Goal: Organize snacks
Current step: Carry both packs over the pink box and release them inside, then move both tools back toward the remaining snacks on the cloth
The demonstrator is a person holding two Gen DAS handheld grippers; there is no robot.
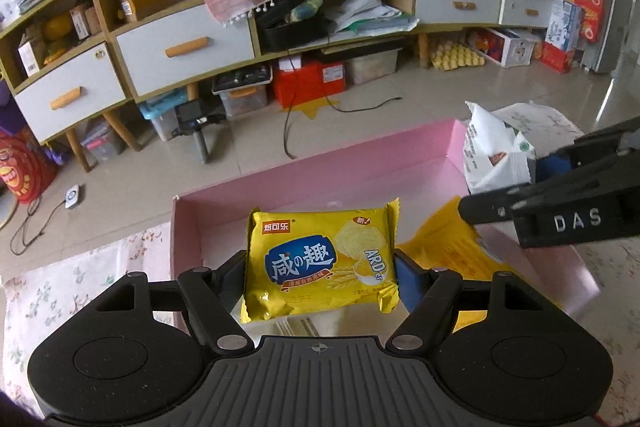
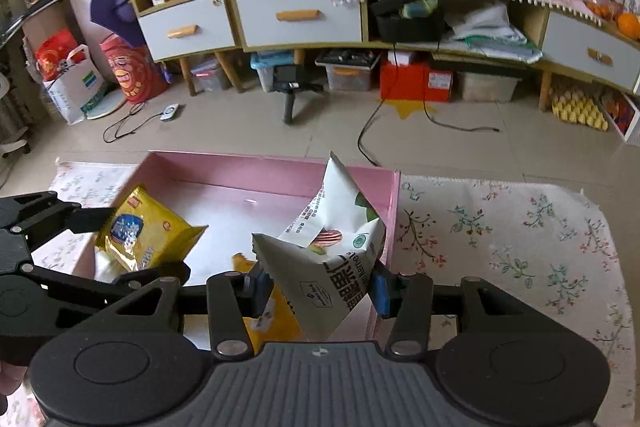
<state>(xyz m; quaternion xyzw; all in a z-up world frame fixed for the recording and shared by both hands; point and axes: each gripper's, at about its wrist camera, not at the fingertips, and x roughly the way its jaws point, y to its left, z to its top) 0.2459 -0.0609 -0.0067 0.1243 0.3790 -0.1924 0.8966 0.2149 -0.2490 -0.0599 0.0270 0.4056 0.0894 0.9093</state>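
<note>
left wrist view: a pink box point(image 1: 320, 167) sits on the flowered bench point(image 1: 80, 287), much of its floor bare. the left gripper point(image 1: 320, 269) fingers, fairly wide, clamp a yellow biscuit pack point(image 1: 320, 259) by its sides, long axis crosswise, above the box. the right gripper point(image 2: 320, 287) fingers, narrower, pinch a white snack bag point(image 2: 332, 259), corner pointing up, by the box's right wall.
</note>
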